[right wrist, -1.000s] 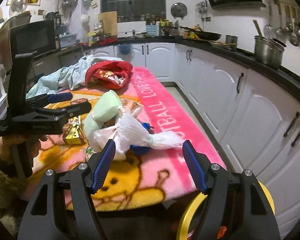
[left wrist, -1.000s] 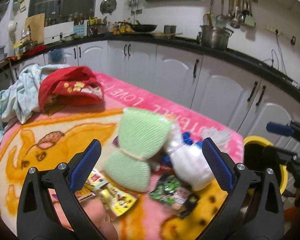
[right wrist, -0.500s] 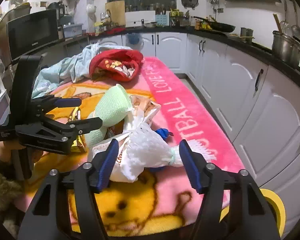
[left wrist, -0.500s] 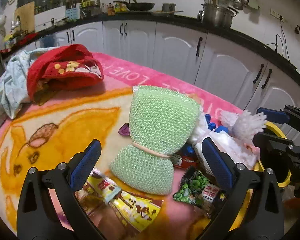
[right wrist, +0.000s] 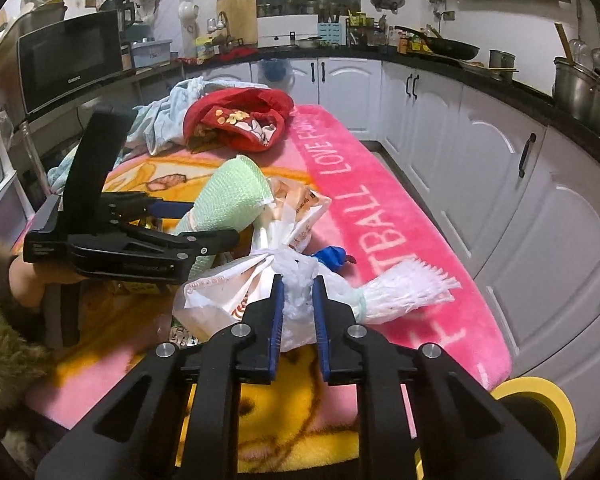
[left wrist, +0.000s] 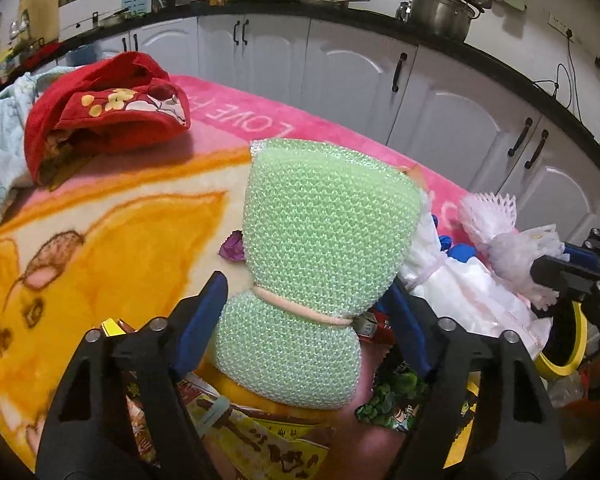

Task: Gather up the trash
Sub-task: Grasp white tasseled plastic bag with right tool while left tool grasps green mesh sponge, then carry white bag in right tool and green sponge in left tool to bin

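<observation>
A green foam-mesh roll (left wrist: 320, 248), tied at its waist with a rubber band, stands tilted on the pink-and-yellow blanket (left wrist: 112, 240). My left gripper (left wrist: 304, 292) straddles its lower half, jaws closing. The left pad is at the mesh and a small gap shows at the right pad. My right gripper (right wrist: 298, 280) is closing, its pads pinching a white foam net (right wrist: 408, 284) that lies over a knotted white plastic bag (right wrist: 220, 296). The left wrist view shows the right gripper (left wrist: 564, 268) at the far right with the foam net (left wrist: 488, 212) in it. The left gripper (right wrist: 208, 220) appears beside the green roll (right wrist: 232, 196).
Snack wrappers (left wrist: 268, 444) and a green packet (left wrist: 392, 396) lie under the roll. Red cloth (left wrist: 104, 112) and pale blue cloth (left wrist: 0, 148) sit at the far end. A yellow-rimmed bin (right wrist: 540, 412) stands below the table's near corner. White cabinets (right wrist: 500, 184) run along the right. A fur-cuffed sleeve (right wrist: 0, 320) is at left.
The left gripper moved forward and down over the green roll and its jaws narrowed around it. The right gripper advanced to the white foam net and closed on it.
</observation>
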`<action>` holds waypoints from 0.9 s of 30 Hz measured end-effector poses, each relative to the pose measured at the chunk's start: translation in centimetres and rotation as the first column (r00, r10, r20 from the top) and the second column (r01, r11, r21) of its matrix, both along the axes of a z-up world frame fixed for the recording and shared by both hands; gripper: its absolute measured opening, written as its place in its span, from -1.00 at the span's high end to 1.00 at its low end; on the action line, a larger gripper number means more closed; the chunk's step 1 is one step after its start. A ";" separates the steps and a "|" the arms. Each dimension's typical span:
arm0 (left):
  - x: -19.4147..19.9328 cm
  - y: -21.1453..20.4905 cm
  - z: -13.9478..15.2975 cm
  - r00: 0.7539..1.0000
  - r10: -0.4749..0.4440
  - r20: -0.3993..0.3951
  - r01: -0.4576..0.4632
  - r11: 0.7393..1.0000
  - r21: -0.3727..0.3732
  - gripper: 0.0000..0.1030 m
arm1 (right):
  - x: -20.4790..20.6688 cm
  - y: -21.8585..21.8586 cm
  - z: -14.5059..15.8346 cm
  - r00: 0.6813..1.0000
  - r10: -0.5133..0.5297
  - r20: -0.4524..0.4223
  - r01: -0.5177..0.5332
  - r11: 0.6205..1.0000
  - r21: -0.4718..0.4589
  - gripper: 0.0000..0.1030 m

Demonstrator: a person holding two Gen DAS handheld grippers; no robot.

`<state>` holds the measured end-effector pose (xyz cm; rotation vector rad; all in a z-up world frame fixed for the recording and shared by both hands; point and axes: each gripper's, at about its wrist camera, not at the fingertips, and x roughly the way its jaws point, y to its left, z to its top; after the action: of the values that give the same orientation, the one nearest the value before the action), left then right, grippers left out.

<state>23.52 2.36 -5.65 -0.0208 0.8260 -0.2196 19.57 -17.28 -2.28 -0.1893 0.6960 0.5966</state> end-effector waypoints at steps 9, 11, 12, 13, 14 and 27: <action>-1.2 1.1 1.7 0.997 0.039 0.064 -0.035 0.998 -0.054 0.03 | -0.7 -1.4 0.9 0.999 -0.026 0.022 0.025 0.999 0.035 0.74; -1.4 1.2 2.1 0.996 0.046 0.074 -0.042 0.997 -0.062 0.08 | -0.9 -1.7 1.1 0.999 -0.032 0.028 0.031 0.999 0.039 0.74; -1.6 1.3 2.3 0.995 0.050 0.081 -0.045 0.997 -0.064 0.11 | -1.0 -1.9 1.2 0.999 -0.034 0.031 0.033 0.999 0.042 0.74; -1.8 1.4 2.7 0.994 0.056 0.091 -0.050 0.996 -0.068 0.13 | -1.1 -2.1 1.3 0.999 -0.037 0.035 0.035 0.998 0.046 0.74; -2.0 1.5 3.0 0.993 0.060 0.097 -0.053 0.996 -0.075 0.13 | -1.3 -2.2 1.4 0.998 -0.039 0.039 0.037 0.998 0.050 0.74; -4.3 1.2 6.8 0.980 0.064 0.188 -0.041 0.991 -0.128 0.18 | -3.2 -4.2 3.5 0.994 -0.066 0.085 0.058 0.993 0.098 0.75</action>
<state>19.27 3.53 1.14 -0.1359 0.6179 -0.2189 16.33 -21.47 1.25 -0.1040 0.5842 0.5572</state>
